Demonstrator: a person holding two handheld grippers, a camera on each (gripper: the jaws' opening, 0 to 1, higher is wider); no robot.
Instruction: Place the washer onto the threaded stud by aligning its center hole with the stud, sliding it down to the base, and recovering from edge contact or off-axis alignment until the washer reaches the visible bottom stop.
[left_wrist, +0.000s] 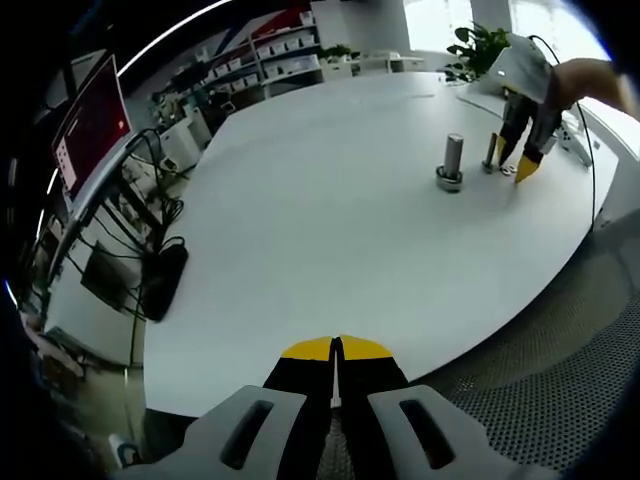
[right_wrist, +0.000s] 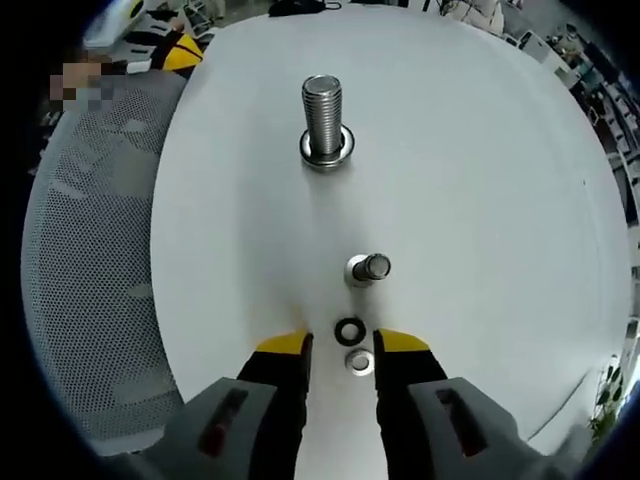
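The silver washer (right_wrist: 359, 361) lies flat on the white counter (right_wrist: 480, 180) between the open jaws of the right tool (right_wrist: 344, 345), with a black washer (right_wrist: 350, 330) just beyond it, both loose and touching neither jaw as far as can be seen. It looks like a thin, stiff metal ring: light, hard and likely slippery, so lying flat it offers little to pinch; the jaws would probably have to close across its outer edge, low against the counter, leaving the center hole free. Just past the 2 rings stands the small threaded stud (right_wrist: 371, 267), and farther off a larger threaded stud (right_wrist: 322, 112) on a wide base. The right tool stands moderately wide, holding nothing. The left tool (left_wrist: 337, 348) is closed, tips together, empty, well apart from the studs. No brand, label or legible writing shows on the parts.
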